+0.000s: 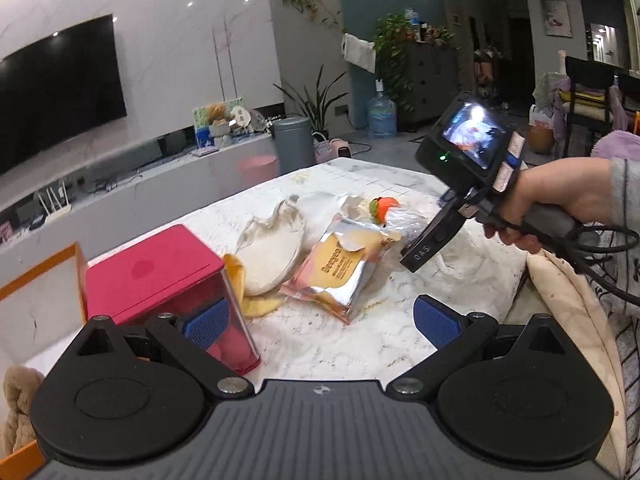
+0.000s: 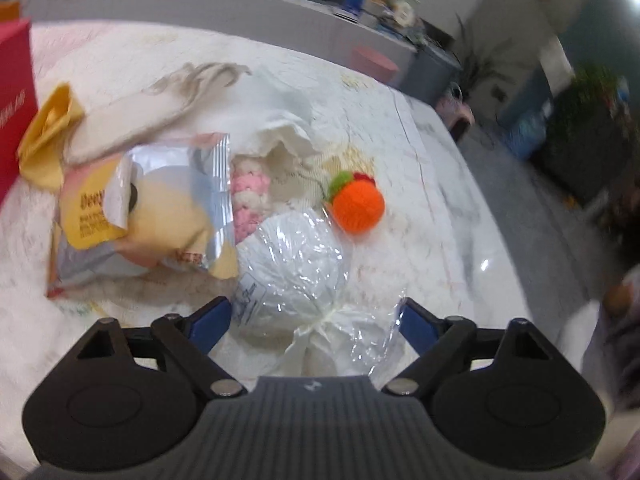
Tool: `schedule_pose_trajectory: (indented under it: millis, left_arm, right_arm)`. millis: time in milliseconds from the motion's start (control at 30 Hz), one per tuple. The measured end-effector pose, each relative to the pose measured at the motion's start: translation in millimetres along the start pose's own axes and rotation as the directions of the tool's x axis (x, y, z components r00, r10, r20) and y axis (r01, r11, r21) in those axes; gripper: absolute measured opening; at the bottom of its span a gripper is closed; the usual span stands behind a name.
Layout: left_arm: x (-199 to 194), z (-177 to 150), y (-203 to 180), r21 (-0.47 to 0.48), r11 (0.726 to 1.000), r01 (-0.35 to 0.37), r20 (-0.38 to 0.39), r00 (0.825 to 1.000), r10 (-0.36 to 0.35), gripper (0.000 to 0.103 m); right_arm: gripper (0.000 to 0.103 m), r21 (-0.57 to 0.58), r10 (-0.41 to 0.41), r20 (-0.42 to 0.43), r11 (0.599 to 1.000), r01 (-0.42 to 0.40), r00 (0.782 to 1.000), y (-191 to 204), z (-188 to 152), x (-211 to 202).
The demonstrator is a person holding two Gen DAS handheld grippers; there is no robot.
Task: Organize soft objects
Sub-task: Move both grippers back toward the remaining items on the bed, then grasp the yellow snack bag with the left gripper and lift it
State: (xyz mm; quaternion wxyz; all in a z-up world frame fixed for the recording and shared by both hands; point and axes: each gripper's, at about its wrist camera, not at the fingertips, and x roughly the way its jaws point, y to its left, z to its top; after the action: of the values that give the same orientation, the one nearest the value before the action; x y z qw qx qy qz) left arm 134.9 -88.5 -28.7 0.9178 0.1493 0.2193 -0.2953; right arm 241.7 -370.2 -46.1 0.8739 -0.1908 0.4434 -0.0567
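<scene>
The right gripper (image 2: pixel 316 320), jaws wide and holding nothing, straddles the wrapped white bundle (image 2: pixel 294 268) at lower centre; contact seems absent, though blurred.

Ceiling spotlights glare off the glossy wall (image 1: pixel 172 32) in the sharper left wrist view, while the right wrist view is motion-smeared, perhaps worst at its curved, fisheye-bent edges.

A white bundle (image 2: pixel 296 272) in crinkled clear wrap lies between the right gripper's (image 2: pixel 316 320) spread jaws, unpressed. Beyond it lies an orange knitted ball (image 2: pixel 358 208); ahead-left, a foil pouch (image 2: pixel 140 208), lying flat.
</scene>
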Motion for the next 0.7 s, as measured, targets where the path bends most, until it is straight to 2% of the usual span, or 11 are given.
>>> schedule_pose_trajectory:
  millis: [167,200,300,467,633,700]
  left_arm:
    - [4,-2,-12,0.059,0.998,0.030,0.014,0.999,-0.031,0.103]
    - [4,-2,-15,0.072,0.997,0.036,0.023,0.999,-0.038,0.103]
    - [13,1,-24,0.095,0.994,0.044,0.035,0.998,-0.047,0.103]
    - [47,14,-39,0.090,0.996,0.028,-0.024,0.999,-0.026,0.103]
    - [82,23,-62,0.179,0.983,0.033,-0.002,0.999,-0.033,0.103]
    - [99,26,-67,0.183,0.982,0.047,0.012,0.999,-0.050,0.103]
  right_arm:
    - [0.075,-0.022,0.009,0.011,1.000,-0.009,1.000,-2,0,6]
    - [0.069,-0.024,0.010,0.013,1.000,-0.010,1.000,-1,0,6]
    - [0.066,-0.022,0.009,0.012,1.000,-0.009,1.000,0,-3,2]
    - [0.065,0.049,0.023,0.001,0.999,-0.023,1.000,-11,-10,-15]
    - [0.065,0.095,0.010,0.015,0.995,-0.011,1.000,-23,-22,-34]
    - [0.065,0.130,0.006,0.020,0.991,-0.009,1.000,-29,-25,-39]
